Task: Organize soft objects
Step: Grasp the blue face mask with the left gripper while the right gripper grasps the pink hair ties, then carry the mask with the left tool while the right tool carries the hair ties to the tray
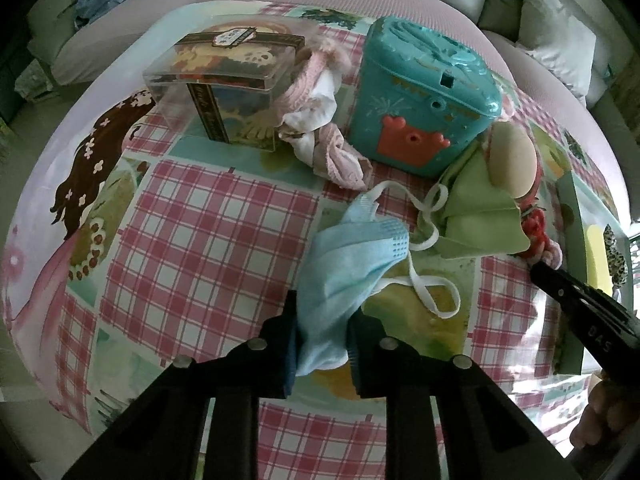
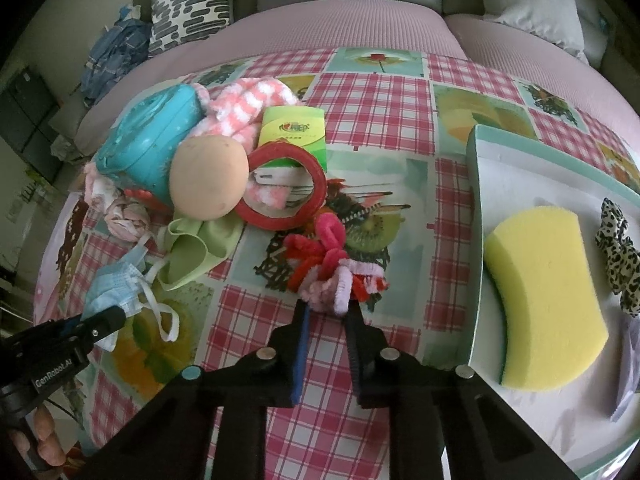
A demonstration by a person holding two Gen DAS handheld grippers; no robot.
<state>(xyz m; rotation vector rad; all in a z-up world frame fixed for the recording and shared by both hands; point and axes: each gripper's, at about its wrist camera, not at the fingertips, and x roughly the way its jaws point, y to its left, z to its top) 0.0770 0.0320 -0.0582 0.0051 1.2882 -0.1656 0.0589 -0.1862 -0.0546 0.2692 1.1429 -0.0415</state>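
On the table (image 2: 380,128) a face mask (image 1: 352,256) is seen at the left, with a folded cloth (image 2: 200,248) and a round sponge ball (image 2: 208,178) just behind it. A bundle of pipe cleaners (image 2: 328,268) is found near the middle. At the right a tray (image 2: 476,208) is placed, and in it a sponge (image 2: 548,296) lies beside a scrunchie (image 2: 620,260).

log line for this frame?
left gripper: shut on blue mask | right gripper: shut on pipe-cleaner bundle | tray: sponge
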